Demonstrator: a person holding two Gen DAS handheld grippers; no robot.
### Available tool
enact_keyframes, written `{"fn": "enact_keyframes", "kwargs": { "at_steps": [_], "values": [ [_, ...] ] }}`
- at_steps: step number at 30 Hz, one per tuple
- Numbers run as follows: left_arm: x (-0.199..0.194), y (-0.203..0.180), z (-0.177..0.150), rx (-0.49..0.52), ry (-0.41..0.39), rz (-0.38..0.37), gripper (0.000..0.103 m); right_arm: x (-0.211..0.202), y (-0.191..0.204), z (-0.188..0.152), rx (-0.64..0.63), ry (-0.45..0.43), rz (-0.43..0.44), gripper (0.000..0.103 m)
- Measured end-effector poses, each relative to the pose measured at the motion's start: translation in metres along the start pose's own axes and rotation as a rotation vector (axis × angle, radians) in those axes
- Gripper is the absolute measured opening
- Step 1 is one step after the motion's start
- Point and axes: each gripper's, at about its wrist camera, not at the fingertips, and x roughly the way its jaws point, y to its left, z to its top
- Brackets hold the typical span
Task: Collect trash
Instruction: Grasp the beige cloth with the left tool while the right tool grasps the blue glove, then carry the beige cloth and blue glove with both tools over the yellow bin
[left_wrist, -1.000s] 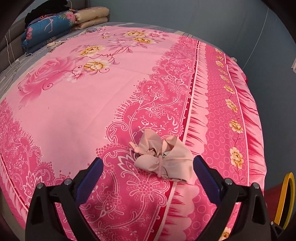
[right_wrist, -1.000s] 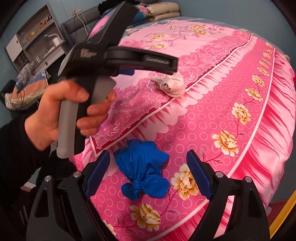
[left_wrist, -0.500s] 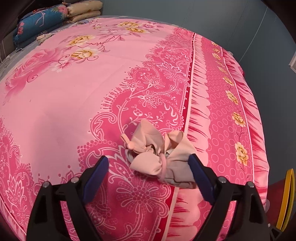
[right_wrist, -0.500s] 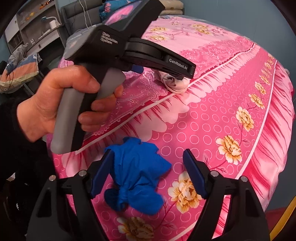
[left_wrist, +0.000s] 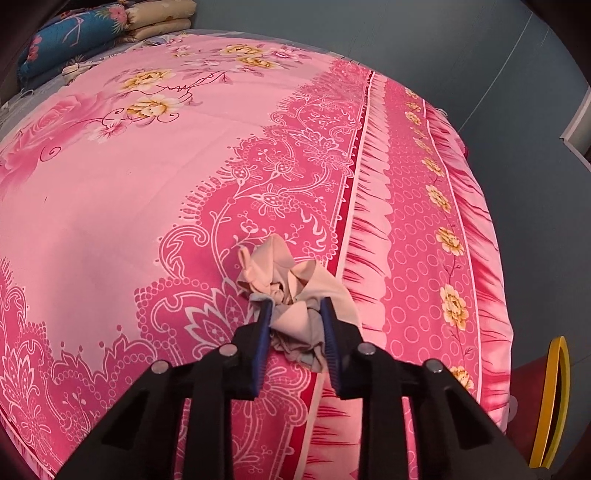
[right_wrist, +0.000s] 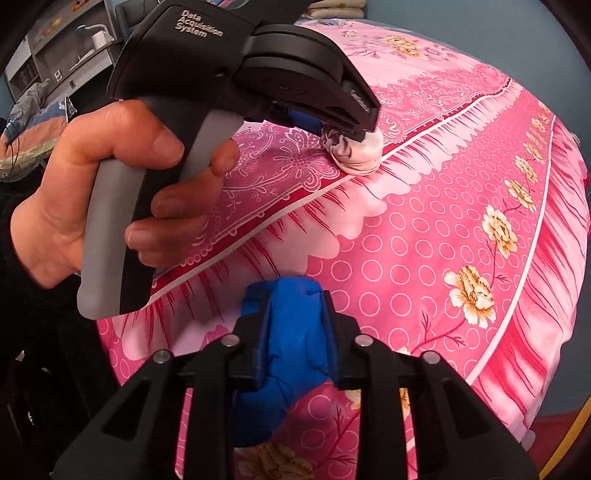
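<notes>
Left gripper (left_wrist: 295, 325) first, through its own wrist camera: I see my 2 blue-padded fingers drawn in on the beige wad (left_wrist: 295, 291), a crumpled knotted bundle of thin material. The pads press its near half from both sides, while the far half bulges out beyond the fingertips. The wad sits on the pink floral bedspread (left_wrist: 147, 184), right on the ornate dark-pink border beside the red stripe. I am pointing along the bed, tilted down toward its surface. Folded quilts (left_wrist: 99, 26) lie stacked at the far end, and a yellow-rimmed object (left_wrist: 554, 398) shows at the lower right, past the bed's edge.

On the right wrist camera, my right gripper (right_wrist: 293, 332) is clamped on the blue wad (right_wrist: 291, 350), a scrunched blue bundle squeezed between the 2 pads, with a lump bulging out below the fingers. It lies near the bed's edge, on the ringed, flowered band of the bedspread (right_wrist: 443, 221). I cannot tell whether it is lifted clear of the cloth. Up and to the left, my left hand (right_wrist: 110, 199) wraps the grey handle of the other tool, thumb on the near side, fingers curled round the front. That tool slopes down to the right, its tip on the beige wad (right_wrist: 356, 155), well apart from the blue one.
</notes>
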Motion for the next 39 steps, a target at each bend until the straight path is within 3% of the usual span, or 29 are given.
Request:
{"fn": "enact_keyframes", "kwargs": {
  "at_steps": [5, 13, 23, 39],
  "values": [
    [-0.009, -0.001, -0.002, 0.006, -0.006, -0.003, 0.022, -0.008, -0.001, 0.0, 0.015, -0.022, 0.001, 0.016],
    [-0.041, 0.0, -0.007, 0.001, -0.042, -0.009, 0.019, -0.027, -0.015, 0.001, 0.046, -0.028, 0.034, 0.015],
    [-0.081, -0.008, -0.021, 0.001, -0.1, -0.037, 0.016, -0.065, -0.031, -0.012, 0.095, -0.049, 0.004, 0.015],
    [-0.174, -0.043, -0.072, 0.003, -0.188, -0.056, 0.016, -0.124, -0.061, -0.037, 0.183, -0.153, -0.031, 0.015]
  ]
}}
